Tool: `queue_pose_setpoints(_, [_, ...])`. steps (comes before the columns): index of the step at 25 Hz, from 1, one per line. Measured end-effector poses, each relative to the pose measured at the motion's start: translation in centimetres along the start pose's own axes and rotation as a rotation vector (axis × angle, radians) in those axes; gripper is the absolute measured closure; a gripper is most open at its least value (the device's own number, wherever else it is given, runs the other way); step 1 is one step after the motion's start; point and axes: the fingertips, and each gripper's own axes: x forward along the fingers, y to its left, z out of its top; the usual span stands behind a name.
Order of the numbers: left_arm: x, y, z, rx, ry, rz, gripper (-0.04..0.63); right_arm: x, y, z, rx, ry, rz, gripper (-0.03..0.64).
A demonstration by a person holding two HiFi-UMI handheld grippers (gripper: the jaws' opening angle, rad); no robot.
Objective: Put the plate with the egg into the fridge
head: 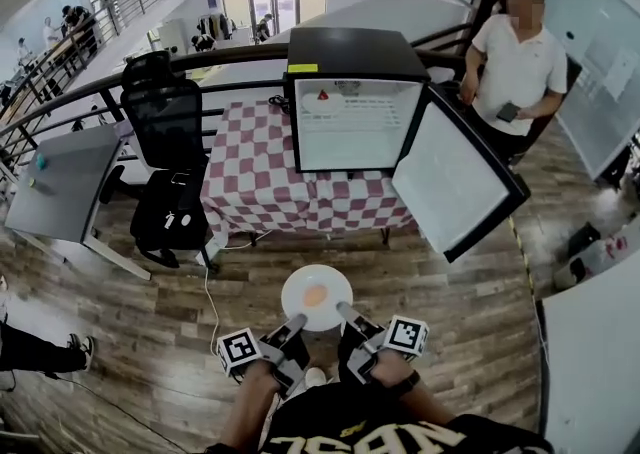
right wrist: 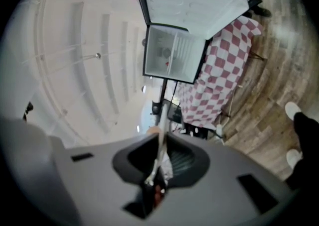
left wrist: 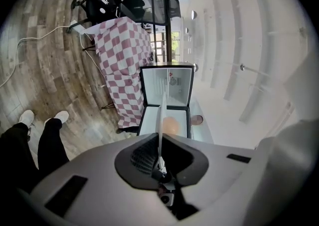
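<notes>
A white plate (head: 316, 297) with an orange-yolked egg (head: 315, 295) hangs level above the wooden floor, in front of me. My left gripper (head: 297, 324) is shut on its near-left rim and my right gripper (head: 346, 314) is shut on its near-right rim. In the left gripper view the plate (left wrist: 162, 120) shows edge-on between the closed jaws, with the egg (left wrist: 170, 124) beside it. The right gripper view shows the same thin plate edge (right wrist: 161, 135) pinched in the jaws. The small black fridge (head: 350, 112) stands open ahead on the table, its inside white.
The fridge door (head: 455, 182) swings out to the right. A red-and-white checked cloth (head: 255, 182) covers the table. A person (head: 518, 62) stands right of the fridge. A black chair (head: 163, 117) and a backpack (head: 170, 214) sit left, beside a grey desk (head: 60, 182).
</notes>
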Motion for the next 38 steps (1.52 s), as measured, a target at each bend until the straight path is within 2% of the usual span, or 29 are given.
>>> queue_pose_setpoints(6, [5.9,-3.1,2.5,0.025,-0.041,0.024,0.563,3.0,0.8,6.5,0.019,0.041,0.047,0.568])
queue_pose_setpoints(11, [12.2,-5.4,4.2,0.049,-0.046,0.028,0.563,4.7,1.1,13.3,0.000,0.030,0.094,0.568])
queue_pose_setpoints(16, [17.8,-7.0,4.5,0.064,-0.052,0.015,0.563,4.9,0.8,19.0,0.000,0.016,0.103,0.568])
queue_pose_setpoints(20, [20.1,-7.1,4.4,0.038,-0.068,0.006,0.563,4.9,0.5,21.4,0.012,0.025,0.095,0.568])
queue_pose_setpoints(24, [21.5,-7.6,4.7,0.052,-0.080,-0.009,0.563,5.4,-0.1,22.7,0.027,0.030,0.084,0.568])
queue_pose_setpoints(29, [23.1,-6.9,6.6,0.015,-0.094,0.002,0.563,7.4,-1.4,24.4,0.022,0.052,0.042,0.568])
queue_pose_setpoints(38, [28.5,-8.2,12.8,0.027,-0.010,-0.037,0.562,13.0,-1.7,29.3,0.024,-0.044,0.012,0.568])
